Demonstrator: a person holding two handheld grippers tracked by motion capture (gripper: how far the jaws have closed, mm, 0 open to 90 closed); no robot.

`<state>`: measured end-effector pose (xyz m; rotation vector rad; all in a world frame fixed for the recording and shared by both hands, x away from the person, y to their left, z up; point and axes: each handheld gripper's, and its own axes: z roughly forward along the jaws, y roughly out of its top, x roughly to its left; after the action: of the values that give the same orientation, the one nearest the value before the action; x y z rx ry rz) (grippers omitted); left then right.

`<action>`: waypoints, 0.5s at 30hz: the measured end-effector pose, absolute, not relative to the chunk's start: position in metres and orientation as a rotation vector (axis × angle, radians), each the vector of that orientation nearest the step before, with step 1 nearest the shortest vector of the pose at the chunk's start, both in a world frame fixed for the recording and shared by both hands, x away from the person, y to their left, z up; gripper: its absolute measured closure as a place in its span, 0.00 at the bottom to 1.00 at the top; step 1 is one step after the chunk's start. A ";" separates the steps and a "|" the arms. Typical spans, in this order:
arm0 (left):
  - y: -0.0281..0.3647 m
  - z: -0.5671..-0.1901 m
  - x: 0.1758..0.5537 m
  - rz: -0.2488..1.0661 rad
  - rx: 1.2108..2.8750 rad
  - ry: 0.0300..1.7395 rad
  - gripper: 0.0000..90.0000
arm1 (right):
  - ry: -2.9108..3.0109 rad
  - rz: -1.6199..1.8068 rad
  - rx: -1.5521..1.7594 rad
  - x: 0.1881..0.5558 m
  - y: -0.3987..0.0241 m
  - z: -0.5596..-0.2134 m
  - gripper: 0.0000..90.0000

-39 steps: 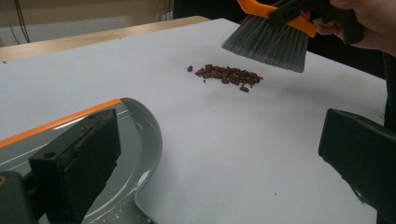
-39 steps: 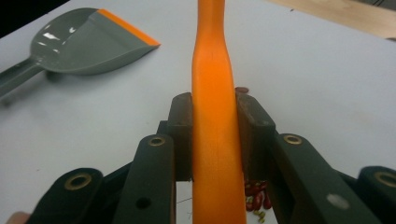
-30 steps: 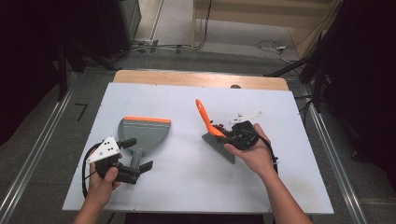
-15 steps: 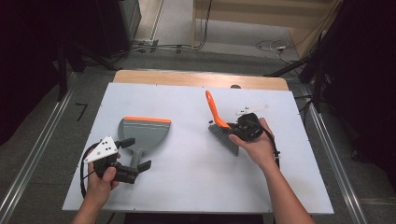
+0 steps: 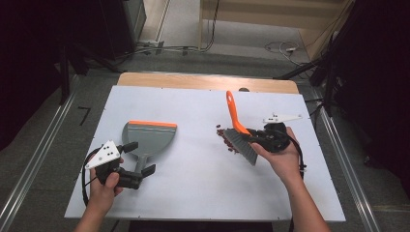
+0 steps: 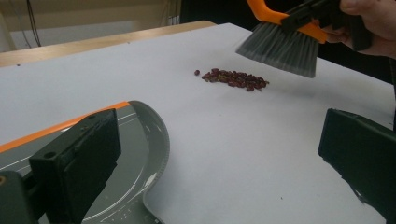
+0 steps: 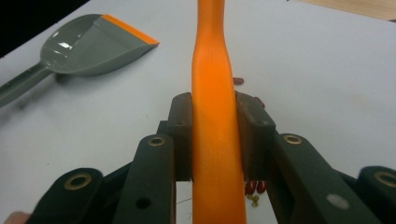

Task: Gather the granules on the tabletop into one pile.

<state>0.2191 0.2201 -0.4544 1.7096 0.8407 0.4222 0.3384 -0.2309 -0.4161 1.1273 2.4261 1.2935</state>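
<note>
A grey dustpan (image 5: pixel 147 137) with an orange lip lies on the white table, left of centre. My left gripper (image 5: pixel 139 158) stands open at its near end, and the pan's handle runs between the wide jaws untouched. In the left gripper view (image 6: pixel 224 163) the dustpan (image 6: pixel 140 140) sits by the left jaw. My right gripper (image 5: pixel 255 138) is shut on a brush (image 5: pixel 232 110) with an orange handle, its grey bristles hanging just above the table. A small pile of dark red beans (image 5: pixel 224 136) lies at the bristles' left edge. The right gripper view (image 7: pixel 215 121) shows both pads pressing the orange handle (image 7: pixel 212 70).
The white table top (image 5: pixel 193 193) has a wooden strip (image 5: pixel 193 81) along its far edge. Metal rails run along the floor on both sides, and cables lie on the floor beyond the table. Both forearms come in from the near edge.
My right gripper has carried the brush to the right and a little higher, and the bean pile now shows beside the bristles. The left gripper and dustpan have stayed put.
</note>
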 end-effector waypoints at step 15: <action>0.225 -0.455 0.217 0.444 1.685 0.856 0.00 | 2.353 1.368 1.222 0.303 -0.290 -0.428 0.77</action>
<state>0.2169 0.2246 -0.4547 1.6847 0.8565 0.4435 0.3031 -0.2899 -0.4277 1.2217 2.3531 1.3682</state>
